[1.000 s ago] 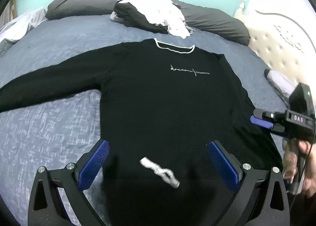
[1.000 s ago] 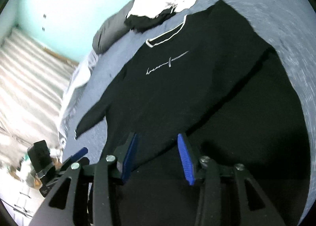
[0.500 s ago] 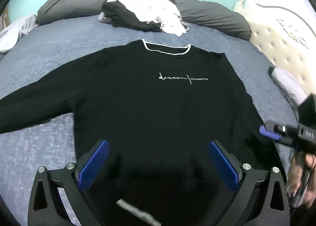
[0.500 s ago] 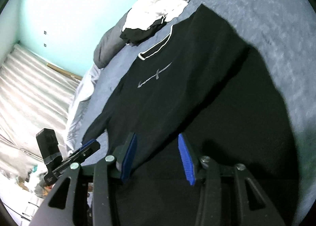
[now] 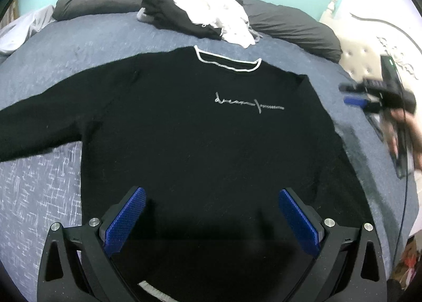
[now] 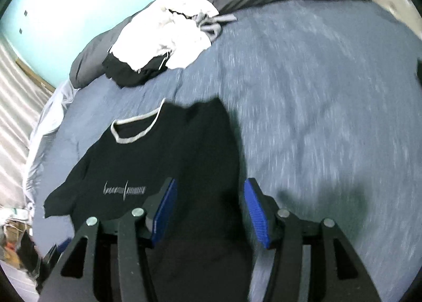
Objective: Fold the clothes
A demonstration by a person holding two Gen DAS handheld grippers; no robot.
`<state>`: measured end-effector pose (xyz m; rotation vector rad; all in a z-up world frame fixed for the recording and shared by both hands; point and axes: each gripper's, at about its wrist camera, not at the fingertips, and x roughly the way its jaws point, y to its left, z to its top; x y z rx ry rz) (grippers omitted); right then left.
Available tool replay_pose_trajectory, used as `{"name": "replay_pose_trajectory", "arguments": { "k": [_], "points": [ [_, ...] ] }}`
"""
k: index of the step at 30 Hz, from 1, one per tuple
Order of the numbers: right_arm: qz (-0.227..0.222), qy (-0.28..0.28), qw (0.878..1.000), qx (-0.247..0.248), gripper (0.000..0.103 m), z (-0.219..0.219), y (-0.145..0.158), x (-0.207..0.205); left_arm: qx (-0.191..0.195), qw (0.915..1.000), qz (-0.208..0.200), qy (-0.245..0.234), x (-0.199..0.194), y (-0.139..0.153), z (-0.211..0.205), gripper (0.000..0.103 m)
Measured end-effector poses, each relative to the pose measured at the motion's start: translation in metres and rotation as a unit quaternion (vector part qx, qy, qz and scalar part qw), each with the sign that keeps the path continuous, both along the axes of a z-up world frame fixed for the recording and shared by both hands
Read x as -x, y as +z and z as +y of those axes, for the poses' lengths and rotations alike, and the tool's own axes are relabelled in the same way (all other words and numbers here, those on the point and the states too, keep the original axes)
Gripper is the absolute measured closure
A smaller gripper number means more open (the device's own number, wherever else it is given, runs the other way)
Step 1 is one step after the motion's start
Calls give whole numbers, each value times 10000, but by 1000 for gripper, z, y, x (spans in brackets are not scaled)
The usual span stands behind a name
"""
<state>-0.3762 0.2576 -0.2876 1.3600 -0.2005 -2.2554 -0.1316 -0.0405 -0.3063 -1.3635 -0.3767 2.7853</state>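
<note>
The black sweater's [image 5: 200, 130] left sleeve runs past the frame edge, and the right hand-held gripper [image 5: 354, 95] is motion-blurred.

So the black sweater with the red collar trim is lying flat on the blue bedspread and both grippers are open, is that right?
Not quite. The black sweater's collar trim is white, not red, as the left wrist view shows. The rest holds: it lies flat on the blue bedspread, and the left gripper and right gripper are open.
</note>
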Motion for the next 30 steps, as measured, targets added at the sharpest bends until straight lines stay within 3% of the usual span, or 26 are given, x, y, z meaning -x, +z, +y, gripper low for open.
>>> {"name": "replay_pose_trajectory", "arguments": {
  "k": [9,17,18,19,21,28,30],
  "points": [
    [-77,40,9980,-620,48,-41,-20,65,6,9999,-116,-40,3,-11,-4,0],
    [-296,-34,9935,-1103,50,-64,-45,97,-62,9997,-220,-25,6,-21,-9,0],
    [-302,-65,9933,-1113,62,-66,-48,100,-44,9997,-240,-41,7,-23,-9,0],
    [-295,-81,9940,-1046,80,-67,-50,102,-52,9996,-261,-43,7,-25,-9,0],
    [-269,-84,9943,-1024,88,-70,-53,104,-66,9996,-284,-51,7,-26,-10,0],
    [-463,-514,9950,-724,92,-62,-66,117,-77,9995,-278,-92,4,-26,-10,0],
    [-596,-697,9949,-428,92,-56,-69,119,-79,9995,-287,-90,4,-27,-10,0]
  ]
}}
